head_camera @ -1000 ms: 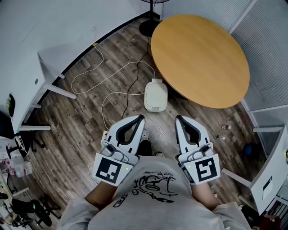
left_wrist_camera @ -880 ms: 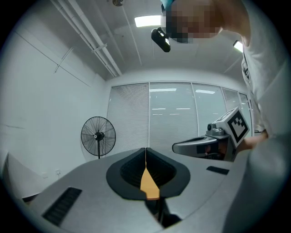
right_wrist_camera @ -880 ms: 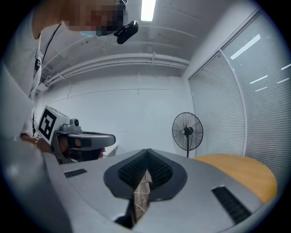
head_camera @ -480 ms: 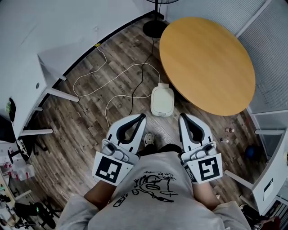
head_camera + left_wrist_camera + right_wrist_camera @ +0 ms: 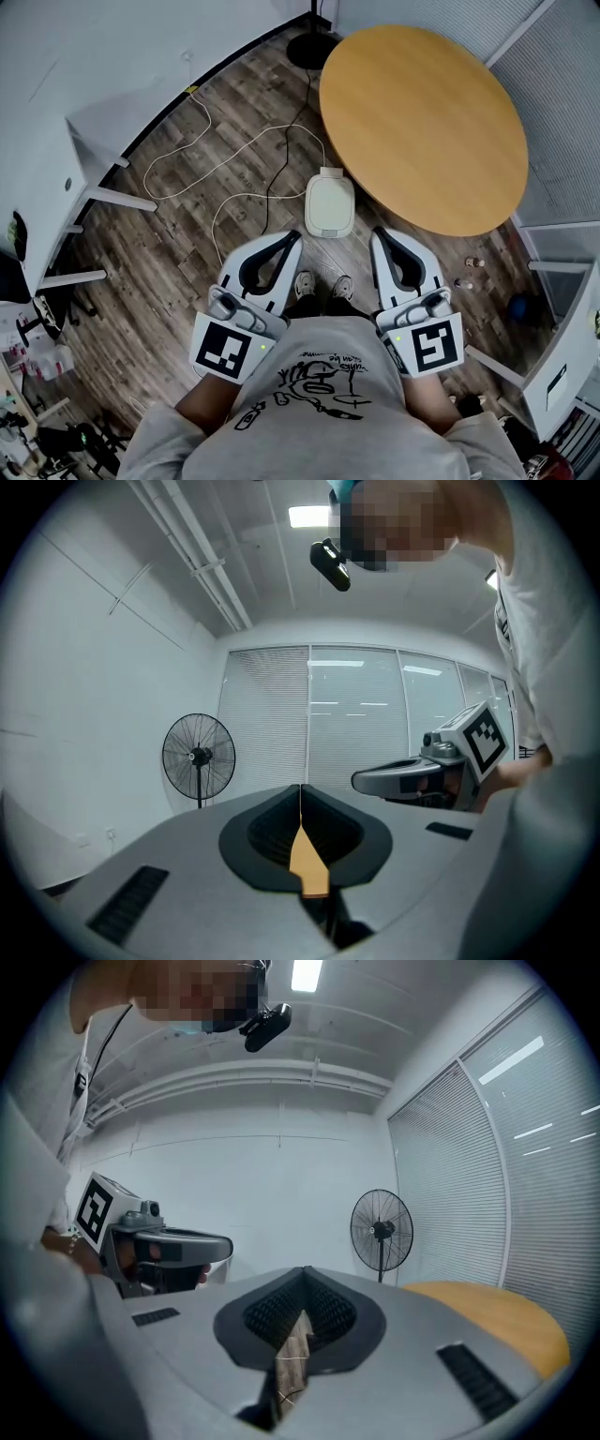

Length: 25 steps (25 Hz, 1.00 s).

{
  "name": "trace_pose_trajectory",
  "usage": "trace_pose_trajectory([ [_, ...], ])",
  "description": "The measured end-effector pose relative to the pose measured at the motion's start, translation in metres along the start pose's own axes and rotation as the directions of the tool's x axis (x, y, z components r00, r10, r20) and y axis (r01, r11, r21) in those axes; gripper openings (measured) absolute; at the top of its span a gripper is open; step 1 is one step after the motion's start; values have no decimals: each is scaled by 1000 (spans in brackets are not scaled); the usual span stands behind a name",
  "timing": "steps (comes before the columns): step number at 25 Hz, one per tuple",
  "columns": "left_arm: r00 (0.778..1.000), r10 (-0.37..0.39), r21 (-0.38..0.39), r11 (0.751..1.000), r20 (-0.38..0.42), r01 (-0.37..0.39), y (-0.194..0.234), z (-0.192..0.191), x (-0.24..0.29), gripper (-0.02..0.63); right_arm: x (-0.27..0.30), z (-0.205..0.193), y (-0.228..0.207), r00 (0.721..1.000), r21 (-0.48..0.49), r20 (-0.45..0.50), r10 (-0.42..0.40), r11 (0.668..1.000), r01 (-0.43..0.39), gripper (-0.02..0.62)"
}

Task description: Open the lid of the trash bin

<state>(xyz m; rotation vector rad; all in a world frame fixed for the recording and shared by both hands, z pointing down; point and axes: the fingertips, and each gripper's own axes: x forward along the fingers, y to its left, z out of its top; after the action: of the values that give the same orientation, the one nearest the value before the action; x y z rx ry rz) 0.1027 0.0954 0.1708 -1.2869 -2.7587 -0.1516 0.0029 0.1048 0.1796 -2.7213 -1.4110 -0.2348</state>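
Head view: left gripper [image 5: 292, 242] and right gripper [image 5: 376, 234], jaws together and empty, are hovering over the white rectangular plastic trash bin [image 5: 328, 228]; pressed-together jaws may skid off its lid [image 5: 330, 202].

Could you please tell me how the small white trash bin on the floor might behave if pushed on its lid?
The trash bin looks like small white plastic, so probably light and stiff. Standing free on the smooth wooden floor, it may slide or tip rather than resist. Its rounded lid could be slippery.
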Motion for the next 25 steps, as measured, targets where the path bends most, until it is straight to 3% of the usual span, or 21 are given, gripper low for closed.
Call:
trace_pose_trajectory([
  [12, 995, -25, -11, 1000, -92, 24, 2, -53, 41, 20, 15, -53, -26, 995, 8, -96, -8, 1000, 8, 6],
  [25, 982, -16, -19, 1000, -188, 13, 16, -184, 90, 20, 53, -193, -38, 968, 19, -248, 46, 999, -42, 6],
])
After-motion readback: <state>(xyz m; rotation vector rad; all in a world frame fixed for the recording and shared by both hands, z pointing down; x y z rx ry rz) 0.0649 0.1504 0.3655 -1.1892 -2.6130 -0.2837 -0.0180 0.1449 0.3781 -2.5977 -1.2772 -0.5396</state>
